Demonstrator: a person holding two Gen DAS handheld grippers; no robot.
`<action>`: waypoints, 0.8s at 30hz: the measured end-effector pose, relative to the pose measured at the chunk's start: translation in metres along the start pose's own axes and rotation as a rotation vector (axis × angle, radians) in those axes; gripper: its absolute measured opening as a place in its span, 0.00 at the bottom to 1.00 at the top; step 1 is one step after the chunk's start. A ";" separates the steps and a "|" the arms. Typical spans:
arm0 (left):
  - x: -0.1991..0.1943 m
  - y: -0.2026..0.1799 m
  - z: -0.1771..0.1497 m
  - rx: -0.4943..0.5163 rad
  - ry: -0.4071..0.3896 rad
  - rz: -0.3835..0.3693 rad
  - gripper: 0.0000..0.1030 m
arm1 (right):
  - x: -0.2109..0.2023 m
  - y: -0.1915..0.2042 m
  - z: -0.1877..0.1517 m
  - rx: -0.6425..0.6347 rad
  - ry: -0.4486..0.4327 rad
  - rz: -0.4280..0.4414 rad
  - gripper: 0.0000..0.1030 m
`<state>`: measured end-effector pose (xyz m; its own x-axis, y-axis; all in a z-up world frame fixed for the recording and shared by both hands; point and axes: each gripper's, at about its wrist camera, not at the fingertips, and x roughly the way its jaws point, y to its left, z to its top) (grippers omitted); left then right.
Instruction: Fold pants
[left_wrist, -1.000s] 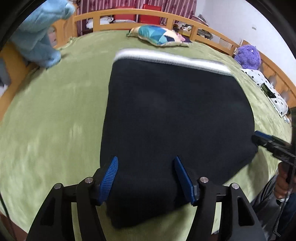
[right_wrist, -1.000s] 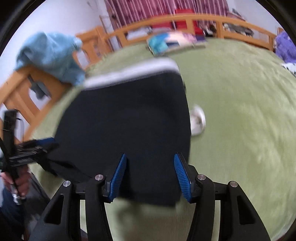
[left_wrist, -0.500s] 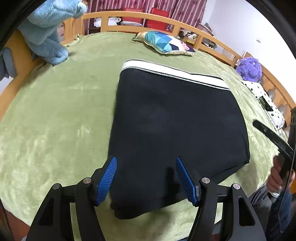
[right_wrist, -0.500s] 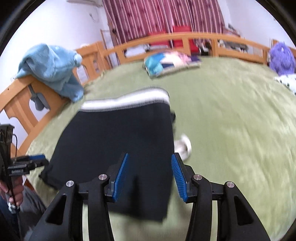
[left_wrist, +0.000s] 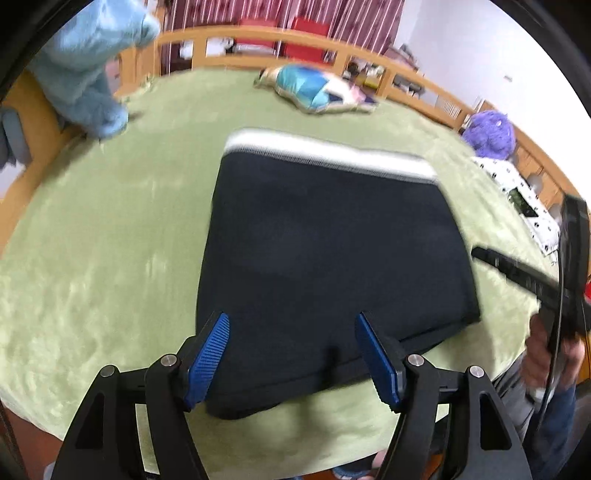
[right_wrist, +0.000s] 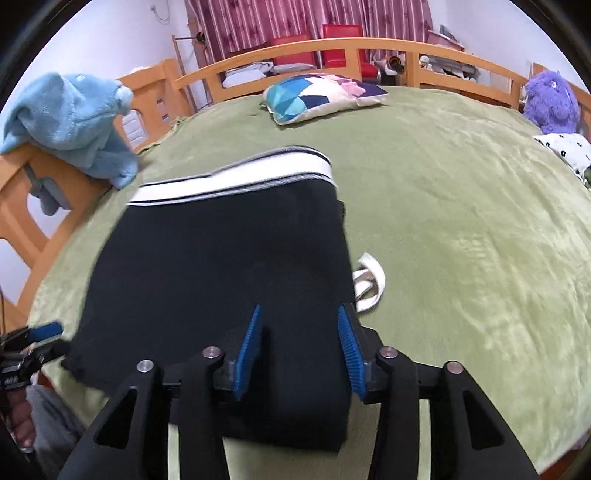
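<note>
The dark navy pants (left_wrist: 325, 251) lie folded into a flat block on the green bedspread (left_wrist: 103, 236), white waistband (left_wrist: 325, 155) at the far end. They also show in the right wrist view (right_wrist: 229, 266). My left gripper (left_wrist: 291, 354) is open and empty, hovering over the near left edge of the pants. My right gripper (right_wrist: 299, 350) is open and empty above the near right corner. A white drawstring (right_wrist: 369, 284) sticks out from the right side. The right gripper's body shows in the left wrist view (left_wrist: 535, 280).
A patchwork pillow (right_wrist: 317, 96) lies at the far side of the bed. A blue plush toy (right_wrist: 74, 125) hangs on the wooden rail (right_wrist: 332, 48) at left. A purple plush toy (right_wrist: 550, 103) and a spotted cloth (right_wrist: 565, 147) sit at the right edge.
Both grippers have drawn back and lifted a little from the folded pants. The right gripper's jaws have narrowed slightly. The pants have not moved.
</note>
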<state>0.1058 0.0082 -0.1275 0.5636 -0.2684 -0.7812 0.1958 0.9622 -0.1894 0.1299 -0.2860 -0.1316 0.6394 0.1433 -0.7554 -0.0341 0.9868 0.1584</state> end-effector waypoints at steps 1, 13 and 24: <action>-0.011 -0.008 0.007 0.006 -0.019 0.000 0.67 | -0.010 0.003 -0.001 0.004 -0.008 -0.002 0.51; -0.122 -0.090 0.019 0.087 -0.227 0.221 0.84 | -0.169 0.043 0.010 0.028 -0.211 -0.116 0.77; -0.153 -0.107 -0.009 0.053 -0.244 0.179 0.86 | -0.216 0.046 -0.030 0.006 -0.231 -0.168 0.98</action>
<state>-0.0086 -0.0530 0.0066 0.7675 -0.1044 -0.6324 0.1140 0.9932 -0.0257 -0.0331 -0.2695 0.0201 0.7938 -0.0442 -0.6065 0.0912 0.9947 0.0470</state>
